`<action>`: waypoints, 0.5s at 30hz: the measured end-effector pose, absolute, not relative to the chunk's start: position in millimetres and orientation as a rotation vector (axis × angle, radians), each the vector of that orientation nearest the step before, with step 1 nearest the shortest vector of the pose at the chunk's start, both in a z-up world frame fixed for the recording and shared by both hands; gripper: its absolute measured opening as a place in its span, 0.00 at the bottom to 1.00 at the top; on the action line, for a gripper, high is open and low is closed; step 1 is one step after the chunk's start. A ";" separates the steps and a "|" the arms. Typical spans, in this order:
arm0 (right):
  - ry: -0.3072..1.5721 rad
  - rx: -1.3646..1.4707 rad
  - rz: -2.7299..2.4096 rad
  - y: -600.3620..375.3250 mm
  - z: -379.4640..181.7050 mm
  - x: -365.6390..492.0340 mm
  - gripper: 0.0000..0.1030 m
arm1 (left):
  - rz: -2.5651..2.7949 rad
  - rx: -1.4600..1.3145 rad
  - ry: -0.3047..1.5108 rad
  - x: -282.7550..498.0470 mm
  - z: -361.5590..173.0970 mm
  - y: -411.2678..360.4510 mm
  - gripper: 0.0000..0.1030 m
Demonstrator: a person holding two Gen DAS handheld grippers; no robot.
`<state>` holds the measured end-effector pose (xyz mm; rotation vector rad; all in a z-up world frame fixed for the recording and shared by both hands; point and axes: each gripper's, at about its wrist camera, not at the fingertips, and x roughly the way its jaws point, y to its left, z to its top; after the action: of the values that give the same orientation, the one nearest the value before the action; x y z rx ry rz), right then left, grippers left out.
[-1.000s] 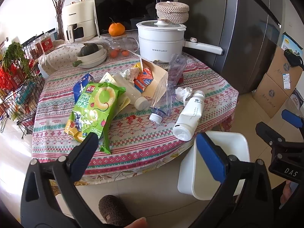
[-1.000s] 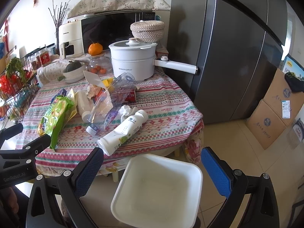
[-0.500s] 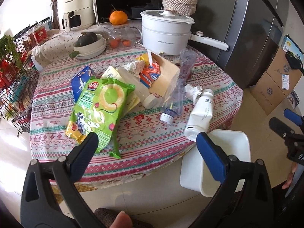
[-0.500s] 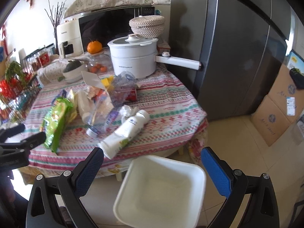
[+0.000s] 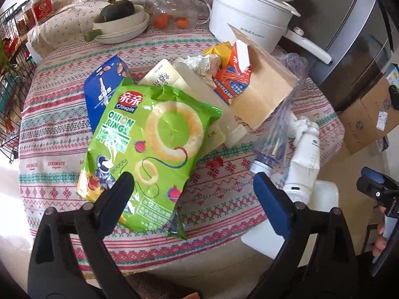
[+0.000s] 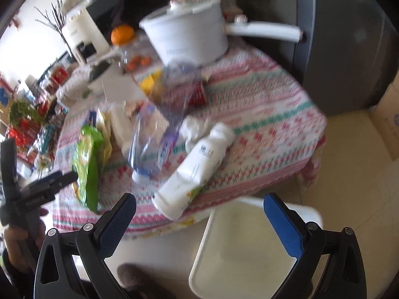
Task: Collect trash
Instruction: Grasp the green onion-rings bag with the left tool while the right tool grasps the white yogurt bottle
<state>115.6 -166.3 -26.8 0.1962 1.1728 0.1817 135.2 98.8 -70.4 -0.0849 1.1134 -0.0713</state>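
Green onion-rings bag [image 5: 147,154] flat, overlapping blue packet [image 5: 99,92]; crushed clear bottle [image 5: 279,137] beside white bottle [image 5: 305,162] lying at counter [image 5: 49,134] edge.

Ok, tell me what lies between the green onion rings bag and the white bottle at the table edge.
In the left wrist view, a clear plastic bottle lies between the onion rings bag and the white bottle.

Black left gripper [image 5: 192,189] frame, silver screws, blue pads.

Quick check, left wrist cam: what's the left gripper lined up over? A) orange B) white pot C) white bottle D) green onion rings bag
D: the open left gripper hangs over the near end of the green onion rings bag, with one finger overlapping the bag's lower edge, and nothing is held between the fingers.
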 end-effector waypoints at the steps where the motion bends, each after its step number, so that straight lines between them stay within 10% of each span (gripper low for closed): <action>1: 1.188 0.200 0.190 -164.6 -30.8 119.1 1.00 | -0.049 -0.052 1.118 137.4 -74.1 95.8 0.94; 8: 1.238 0.180 0.183 -150.2 -45.5 135.2 1.00 | 0.077 0.125 1.172 152.0 -107.2 87.7 0.77; 15: 1.298 0.173 0.185 -139.7 -63.0 152.0 1.00 | 0.113 0.113 1.167 156.0 -116.5 94.9 0.31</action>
<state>152.0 -139.7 -63.0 0.1735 1.2976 0.1853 156.0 94.9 -116.5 0.1133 1.1675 0.1130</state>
